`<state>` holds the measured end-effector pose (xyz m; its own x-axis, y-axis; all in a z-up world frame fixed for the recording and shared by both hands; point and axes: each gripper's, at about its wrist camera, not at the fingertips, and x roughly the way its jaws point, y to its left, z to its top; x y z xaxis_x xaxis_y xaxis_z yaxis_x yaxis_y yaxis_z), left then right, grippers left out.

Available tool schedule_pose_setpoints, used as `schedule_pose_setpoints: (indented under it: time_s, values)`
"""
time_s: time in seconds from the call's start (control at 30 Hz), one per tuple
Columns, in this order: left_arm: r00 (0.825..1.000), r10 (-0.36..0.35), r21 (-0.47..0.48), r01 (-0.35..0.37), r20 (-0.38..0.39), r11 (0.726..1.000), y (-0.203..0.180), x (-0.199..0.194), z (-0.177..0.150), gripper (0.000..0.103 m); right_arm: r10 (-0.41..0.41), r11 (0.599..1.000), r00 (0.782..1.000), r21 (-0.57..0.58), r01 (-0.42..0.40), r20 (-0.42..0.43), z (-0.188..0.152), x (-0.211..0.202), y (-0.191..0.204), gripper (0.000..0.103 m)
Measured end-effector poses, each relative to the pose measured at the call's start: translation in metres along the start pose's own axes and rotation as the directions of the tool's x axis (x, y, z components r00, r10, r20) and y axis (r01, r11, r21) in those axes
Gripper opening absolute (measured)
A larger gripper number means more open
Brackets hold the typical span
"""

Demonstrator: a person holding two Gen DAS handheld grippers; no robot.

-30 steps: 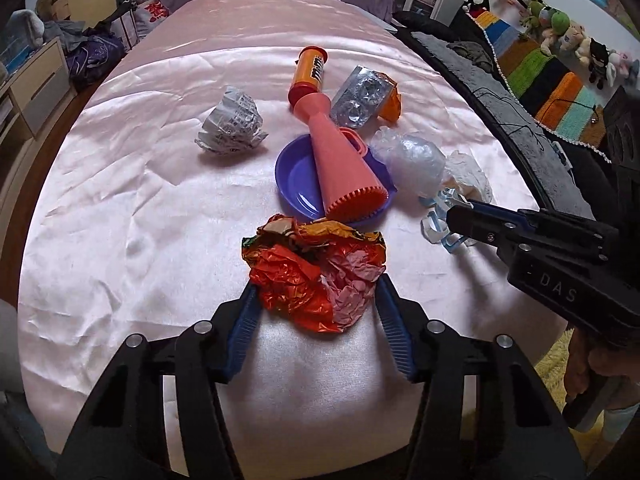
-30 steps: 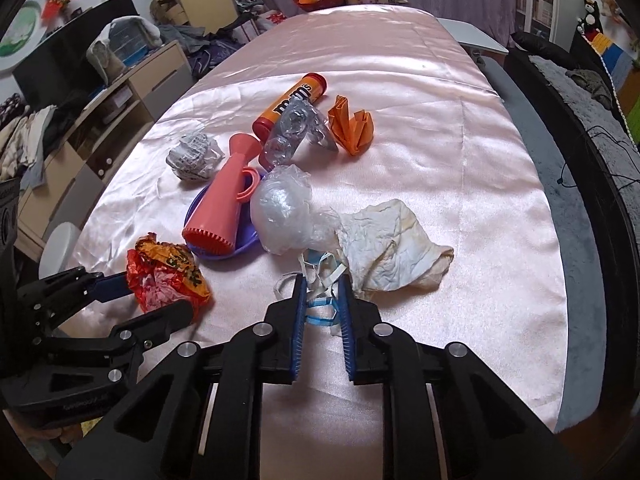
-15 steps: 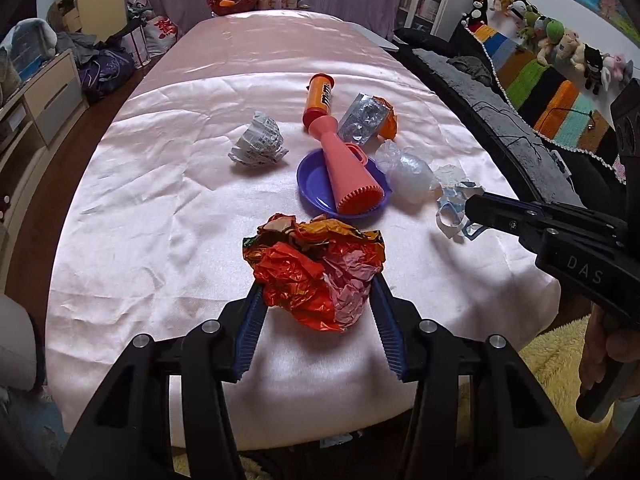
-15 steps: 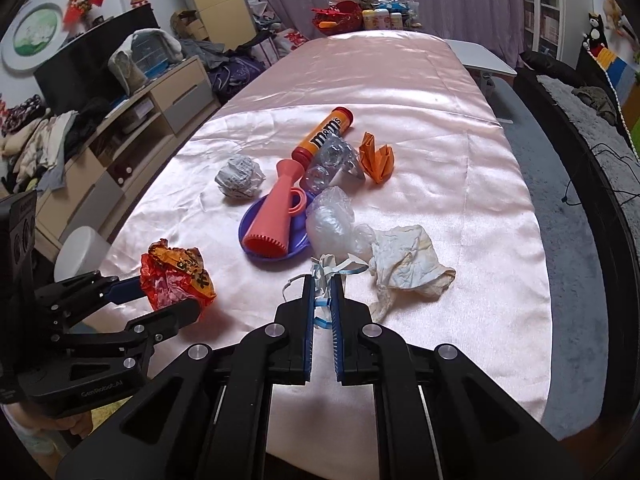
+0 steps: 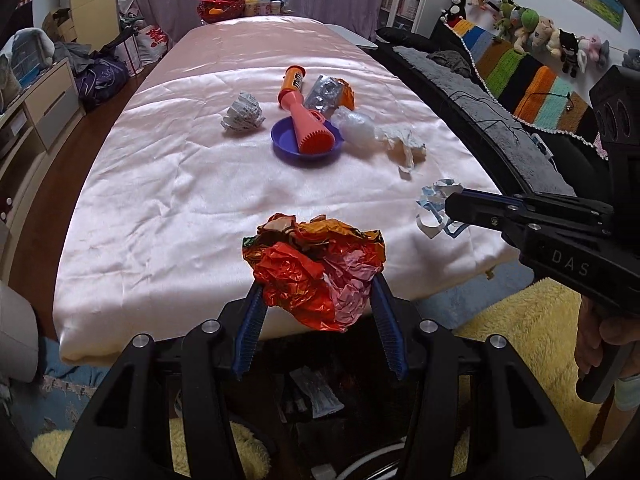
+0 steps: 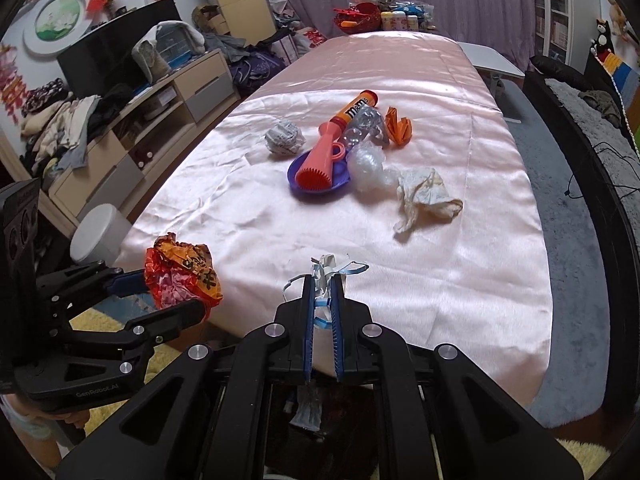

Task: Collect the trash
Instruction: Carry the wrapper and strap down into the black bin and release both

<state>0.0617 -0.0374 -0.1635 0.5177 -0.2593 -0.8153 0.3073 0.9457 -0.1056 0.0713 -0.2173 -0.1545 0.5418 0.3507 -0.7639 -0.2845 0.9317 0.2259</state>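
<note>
Left wrist view shows the long tabletop [image 5: 168, 184] under its pink satin cloth, and everything here is placed against its near edge, since the step in hand looks like carrying two pieces of trash off that edge toward a dark opening below it, where some scraps [image 5: 316, 396] already seem to lie. Far beyond the edge, mid-table, sit the purple dish [image 5: 285, 144] with the pink cone toy [image 5: 310, 128] lying across it, the candy tube [image 5: 292, 80], a foil blister pack [image 5: 326, 94], a paper ball [image 5: 244, 114], a clear plastic wad [image 5: 356, 130] and a soiled tissue [image 5: 402, 142]; these remain to be collected. Right at the edge, the left tool [image 5: 318, 308] is clamped on the crumpled orange wrapper [image 5: 316, 272], its blue pads pressing both flanks. Just beyond the edge on the other side, the right tool [image 6: 322, 300] is pinched nearly together on the blue-and-white face mask [image 6: 326, 268], whose straps trail loose. To do this well, I judge both tools should pass fully over the edge and stand above the opening before either lets go, wrapper first since it is bulkier; the mask's dangling straps could snag on the cloth, so lift them free.
</note>
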Motion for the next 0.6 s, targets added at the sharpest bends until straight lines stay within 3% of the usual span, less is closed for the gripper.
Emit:
schedule_pose_setpoints:
  time_s: [0.23,0.6]
  values:
    - [0.999,-0.017,-0.04,0.015,-0.04,0.999,0.0,-0.001,-0.039,0.05,0.029,1.0,0.998,0.014,-0.028,-0.054,-0.04,0.0,0.011,0.009]
    - [0.981,-0.028,-0.048,0.019,-0.194,0.999,0.0,0.037,-0.094,0.05,0.042,0.998,0.978,0.059,-0.031,-0.202,-0.101,0.033,0.017,0.009]
